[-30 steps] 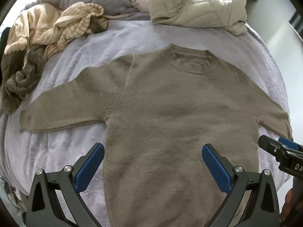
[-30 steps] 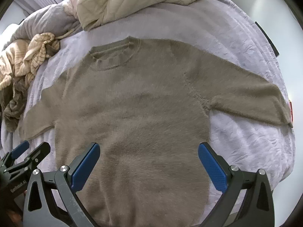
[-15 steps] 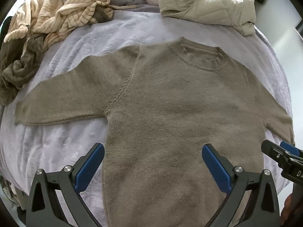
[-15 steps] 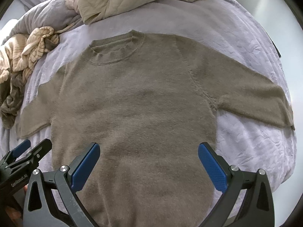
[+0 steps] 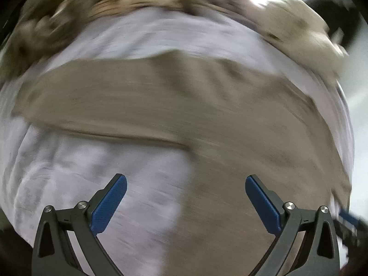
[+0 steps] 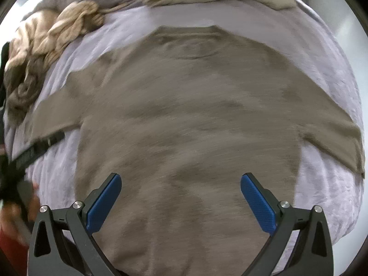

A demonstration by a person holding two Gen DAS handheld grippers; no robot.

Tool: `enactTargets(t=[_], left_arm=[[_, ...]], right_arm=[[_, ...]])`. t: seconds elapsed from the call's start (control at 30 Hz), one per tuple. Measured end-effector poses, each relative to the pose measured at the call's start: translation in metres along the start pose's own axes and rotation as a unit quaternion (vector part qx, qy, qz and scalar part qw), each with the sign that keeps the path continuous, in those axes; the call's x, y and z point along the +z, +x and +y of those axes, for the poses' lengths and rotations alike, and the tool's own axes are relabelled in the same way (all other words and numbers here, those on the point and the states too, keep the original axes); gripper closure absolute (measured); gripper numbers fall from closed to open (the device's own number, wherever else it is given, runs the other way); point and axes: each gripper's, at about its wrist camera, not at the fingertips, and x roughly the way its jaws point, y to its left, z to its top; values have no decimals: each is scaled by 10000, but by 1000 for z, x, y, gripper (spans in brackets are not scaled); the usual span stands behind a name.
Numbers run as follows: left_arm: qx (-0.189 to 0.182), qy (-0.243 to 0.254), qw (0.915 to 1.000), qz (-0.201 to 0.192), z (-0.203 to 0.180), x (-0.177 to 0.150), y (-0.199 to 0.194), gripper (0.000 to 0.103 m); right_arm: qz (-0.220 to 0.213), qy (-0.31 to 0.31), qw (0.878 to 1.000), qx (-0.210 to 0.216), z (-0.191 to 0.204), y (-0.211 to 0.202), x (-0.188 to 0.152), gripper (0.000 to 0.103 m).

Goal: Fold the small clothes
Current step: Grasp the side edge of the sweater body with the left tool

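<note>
Taupe knit sweater (image 6: 188, 119) lies spread flat, front up, on lavender bedspread (image 6: 322, 195), sleeves out, laid ready for folding. Left gripper (image 5: 185, 203) and right gripper (image 6: 180, 201) both gape wide, holding nothing. Left view blurred; it faces the left sleeve (image 5: 96, 101)

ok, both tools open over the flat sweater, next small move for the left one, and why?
Probably bring the left tool forward to the left sleeve and close on it for the first fold inward. The taupe sweater lies spread flat on the lavender bedspread, sleeves out, nothing folded, and both tools are open and empty. The left view is motion-blurred.
</note>
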Motion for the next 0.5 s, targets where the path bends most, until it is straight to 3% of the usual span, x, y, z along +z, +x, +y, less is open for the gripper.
enactTargets(t=[0.13,0.23,0.4,0.43,0.47,0.5], left_arm=[[-29,-1025,9942,-338,86,16,7,0],[-232,-1697,9838,-525,138,23,15,0],[-581,-2322,9680,-753,178,32,31,3],[-570,-2401,9650,-891,179,33,28,15],[-573,-2414,9639,-961,179,35,27,41],[-608,-2379,9645,-975,178,39,27,56]], right_arm=[[156,-237,9995,139,25,11,-9,0],[307,-405,9985,207,41,20,-18,0],[441,-632,9968,219,56,28,-27,0],[451,-655,9966,226,58,28,-29,0],[449,-654,9966,234,58,28,-30,0],[444,-638,9967,249,58,27,-30,0]])
